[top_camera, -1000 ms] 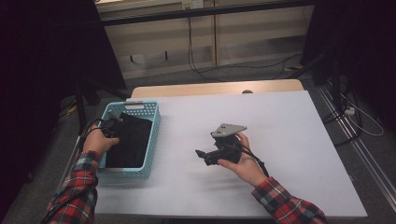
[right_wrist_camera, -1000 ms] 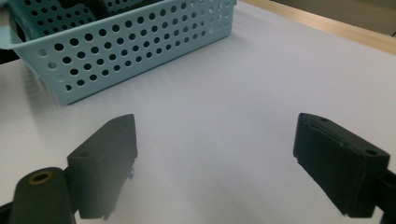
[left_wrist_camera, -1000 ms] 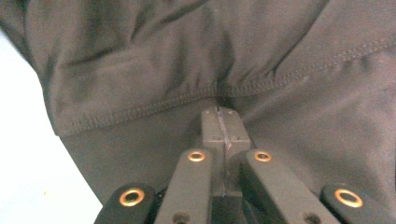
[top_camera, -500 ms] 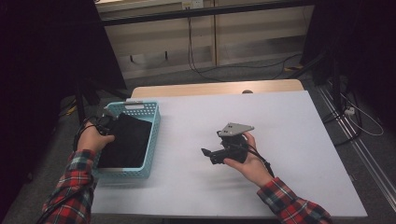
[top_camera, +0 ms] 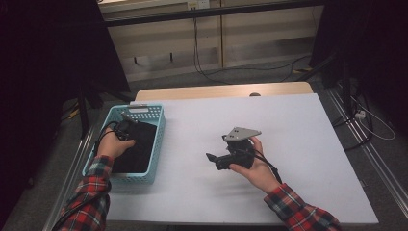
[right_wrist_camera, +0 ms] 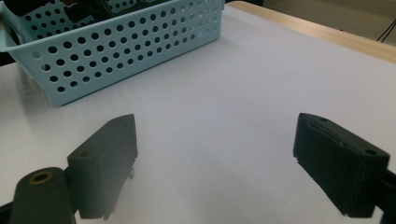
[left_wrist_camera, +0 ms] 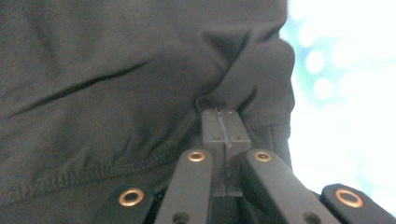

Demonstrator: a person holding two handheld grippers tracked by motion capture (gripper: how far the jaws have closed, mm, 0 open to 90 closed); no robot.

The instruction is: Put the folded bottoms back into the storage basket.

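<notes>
A dark cloth [top_camera: 138,150] lies inside the light blue perforated basket [top_camera: 159,130] at the table's left edge. My left gripper [top_camera: 126,129] reaches into the basket from the person's left hand. In the left gripper view its jaws are closed together, and the left gripper [left_wrist_camera: 223,125] pinches a puckered fold of the dark cloth [left_wrist_camera: 116,70]. My right gripper [top_camera: 215,161] is held low over the middle of the white table [top_camera: 298,125], pointing left toward the basket. In the right gripper view the right gripper [right_wrist_camera: 215,135] stands wide open with nothing between its jaws.
The basket [right_wrist_camera: 116,51] sits ahead of the right gripper across bare white table [right_wrist_camera: 243,84]. A wooden strip [top_camera: 216,91] borders the table's far edge. Cables trail on the floor beyond it, and dark screens stand at both sides.
The cloth in the basket has gone from bunched to flatter under the left gripper. The right gripper has drifted slightly to the right and stays open.
</notes>
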